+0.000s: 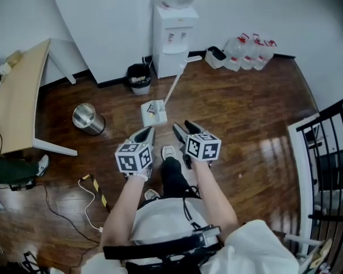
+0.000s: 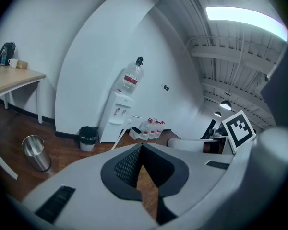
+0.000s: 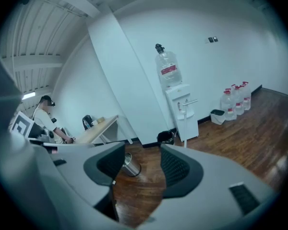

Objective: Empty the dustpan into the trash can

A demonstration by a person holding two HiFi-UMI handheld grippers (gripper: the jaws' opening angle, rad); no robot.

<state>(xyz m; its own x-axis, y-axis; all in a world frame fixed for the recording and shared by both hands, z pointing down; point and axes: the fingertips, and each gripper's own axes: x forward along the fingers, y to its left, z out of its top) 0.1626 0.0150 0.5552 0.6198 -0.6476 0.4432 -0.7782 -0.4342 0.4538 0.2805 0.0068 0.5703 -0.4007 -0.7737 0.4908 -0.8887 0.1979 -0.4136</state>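
1. Sitting on the wood floor (image 1: 246,113) just ahead of both grippers, the white dustpan (image 1: 153,113) has its long handle slanting up toward the water dispenser (image 1: 175,39).
2. The left gripper (image 1: 146,135) (image 2: 141,147) has its jaws together at the tips, with nothing between them.
3. The right gripper (image 1: 186,128) (image 3: 141,162) has its jaws apart and holds nothing.
4. A steel trash can (image 1: 88,119) (image 3: 129,166) stands left of the dustpan, near the desk's (image 1: 17,96) front leg; only floor lies between can and pan.
5. A black trash bin (image 1: 139,79) stands at the wall, just left of the dispenser.
6. A cable with yellow-black tape (image 1: 97,190) lies by the person's left foot, well apart from the dustpan.
7. The dispenser's bottle (image 3: 168,68) wears a red label, with print too small to read.
8. Red-capped water jugs (image 1: 248,53) stand along the wall to its right.
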